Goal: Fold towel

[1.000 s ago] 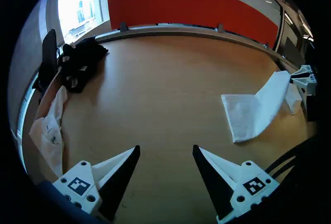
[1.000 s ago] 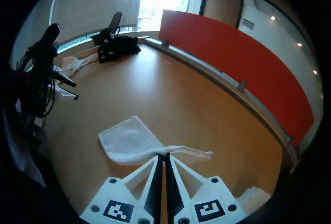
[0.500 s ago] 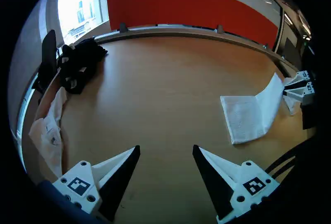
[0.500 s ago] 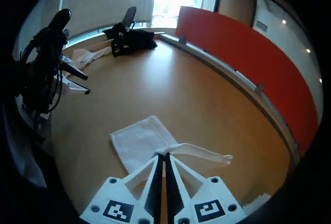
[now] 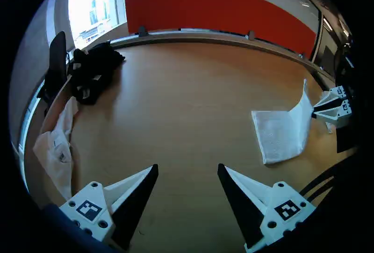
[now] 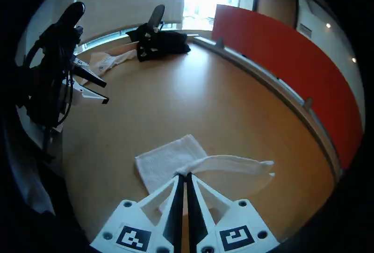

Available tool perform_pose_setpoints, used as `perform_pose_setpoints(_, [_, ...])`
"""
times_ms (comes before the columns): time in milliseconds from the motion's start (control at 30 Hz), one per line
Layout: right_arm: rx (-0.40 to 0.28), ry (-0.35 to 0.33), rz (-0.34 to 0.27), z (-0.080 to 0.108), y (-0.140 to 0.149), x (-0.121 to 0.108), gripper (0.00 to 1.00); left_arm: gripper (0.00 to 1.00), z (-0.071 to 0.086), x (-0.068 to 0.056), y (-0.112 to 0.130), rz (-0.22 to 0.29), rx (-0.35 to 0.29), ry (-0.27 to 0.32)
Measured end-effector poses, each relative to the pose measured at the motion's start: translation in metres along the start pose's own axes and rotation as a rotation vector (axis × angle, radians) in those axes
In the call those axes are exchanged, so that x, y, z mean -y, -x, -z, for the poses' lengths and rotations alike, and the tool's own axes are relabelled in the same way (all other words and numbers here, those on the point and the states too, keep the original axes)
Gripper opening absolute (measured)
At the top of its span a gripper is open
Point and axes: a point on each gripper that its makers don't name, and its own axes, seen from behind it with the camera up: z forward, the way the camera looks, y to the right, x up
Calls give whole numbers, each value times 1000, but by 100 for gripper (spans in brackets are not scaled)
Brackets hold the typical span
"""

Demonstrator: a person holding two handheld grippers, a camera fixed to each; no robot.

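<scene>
A white towel (image 5: pixel 280 131) lies on the wooden table (image 5: pixel 187 94), right of centre in the left gripper view. One half rests flat; the other half is lifted and arches over it. My right gripper (image 6: pixel 186 176) is shut on the raised edge of the towel (image 6: pixel 170 164), whose lifted flap curves off to the right. From the left gripper view the right gripper (image 5: pixel 334 108) sits at the far right, beside the upturned flap. My left gripper (image 5: pixel 187 169) hovers open above bare table, well away from the towel. It appears as the left gripper (image 6: pixel 86 84) in the right gripper view.
A black bag (image 5: pixel 93 73) sits at the table's far left, and crumpled white cloth (image 5: pixel 56 150) hangs near the left edge. A red divider (image 5: pixel 219 10) runs along the table's back edge. A chair back (image 6: pixel 156 17) stands by the window.
The right gripper has carried the towel's held edge up and over toward the flat half, so the flap stands steeper and arches. The left gripper has stayed put, open.
</scene>
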Motion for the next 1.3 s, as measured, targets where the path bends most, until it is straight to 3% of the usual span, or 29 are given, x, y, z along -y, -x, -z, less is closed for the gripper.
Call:
perform_pose_setpoints(467, [47,-97,18,-35,4,30,4,94,11,22,7,45,-5,-36])
perform_pose_setpoints(1067, [41,-109,29,-34,0,36,6,94,10,24,9,48,-1,-39])
perform_pose_setpoints(1167, [41,-105,24,-35,1,35,16,94,11,24,9,50,0,-39])
perform_pose_setpoints(1300, [40,-98,12,-35,2,34,56,94,11,24,11,50,2,-41])
